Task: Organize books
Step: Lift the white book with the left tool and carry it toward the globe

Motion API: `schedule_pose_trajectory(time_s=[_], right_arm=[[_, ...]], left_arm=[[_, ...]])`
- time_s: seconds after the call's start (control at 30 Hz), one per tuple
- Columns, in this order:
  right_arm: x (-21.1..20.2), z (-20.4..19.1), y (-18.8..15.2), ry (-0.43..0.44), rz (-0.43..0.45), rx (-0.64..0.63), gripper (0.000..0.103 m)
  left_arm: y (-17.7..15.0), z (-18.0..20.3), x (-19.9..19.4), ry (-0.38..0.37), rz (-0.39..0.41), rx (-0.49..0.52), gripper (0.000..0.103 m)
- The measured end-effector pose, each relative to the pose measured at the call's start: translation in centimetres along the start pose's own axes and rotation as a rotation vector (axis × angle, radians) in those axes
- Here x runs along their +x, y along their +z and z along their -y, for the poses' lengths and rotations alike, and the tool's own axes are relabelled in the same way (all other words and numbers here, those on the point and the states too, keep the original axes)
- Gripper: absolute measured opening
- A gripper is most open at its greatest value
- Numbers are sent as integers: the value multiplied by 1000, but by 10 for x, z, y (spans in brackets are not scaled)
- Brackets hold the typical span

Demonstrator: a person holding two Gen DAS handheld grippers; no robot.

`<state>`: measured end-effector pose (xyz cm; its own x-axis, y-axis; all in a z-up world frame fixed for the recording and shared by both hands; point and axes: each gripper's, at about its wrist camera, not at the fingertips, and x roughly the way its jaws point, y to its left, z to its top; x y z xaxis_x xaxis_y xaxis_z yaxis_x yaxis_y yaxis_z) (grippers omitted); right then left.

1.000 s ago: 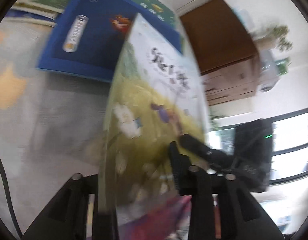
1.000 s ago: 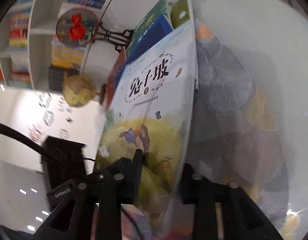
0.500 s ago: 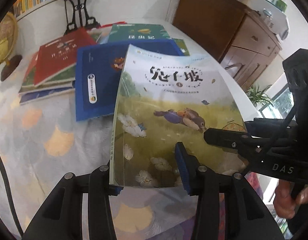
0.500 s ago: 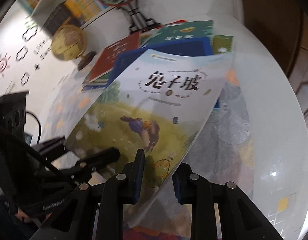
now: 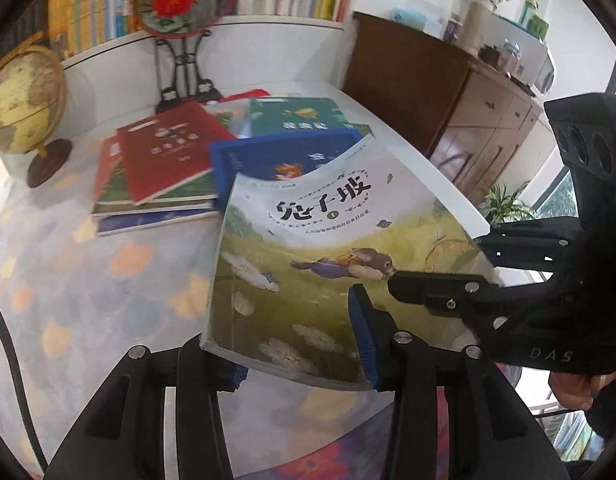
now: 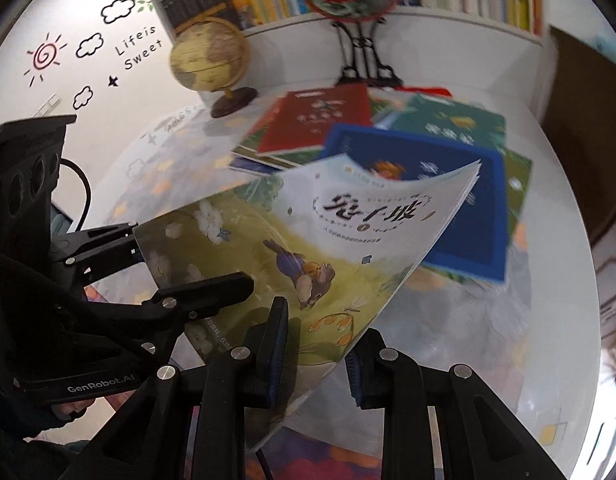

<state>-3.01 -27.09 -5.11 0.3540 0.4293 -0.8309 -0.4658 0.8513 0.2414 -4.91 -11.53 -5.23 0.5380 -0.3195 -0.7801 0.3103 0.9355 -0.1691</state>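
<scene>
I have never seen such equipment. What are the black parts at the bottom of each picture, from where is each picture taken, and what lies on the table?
There is no robot. A person holds a tool with two fingers in each hand. Each tool carries a wide-angle camera that looks along its fingers, so one picture comes from the left gripper and the other from the right gripper. Each camera also sees the other tool.

Together they hold a rabbit picture book above the table. The right fingers are closed on its edge. The left fingers have just been opening, and the book lies between them, apparently loosely.

Behind it lie a red book, a blue book and a green book. A globe stands at the back.
</scene>
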Motion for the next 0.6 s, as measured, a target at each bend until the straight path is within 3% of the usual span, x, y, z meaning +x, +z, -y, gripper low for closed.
schedule_pose_trajectory(time_s=[0.33,0.6], right_arm=[[17,-99,57,60,56,-66,26],[55,-193,108,152,103,-147,26]], left_arm=[[-4,-96,-64,28,93,-73,40],[-15,-187,-119,140,169,-107,40]])
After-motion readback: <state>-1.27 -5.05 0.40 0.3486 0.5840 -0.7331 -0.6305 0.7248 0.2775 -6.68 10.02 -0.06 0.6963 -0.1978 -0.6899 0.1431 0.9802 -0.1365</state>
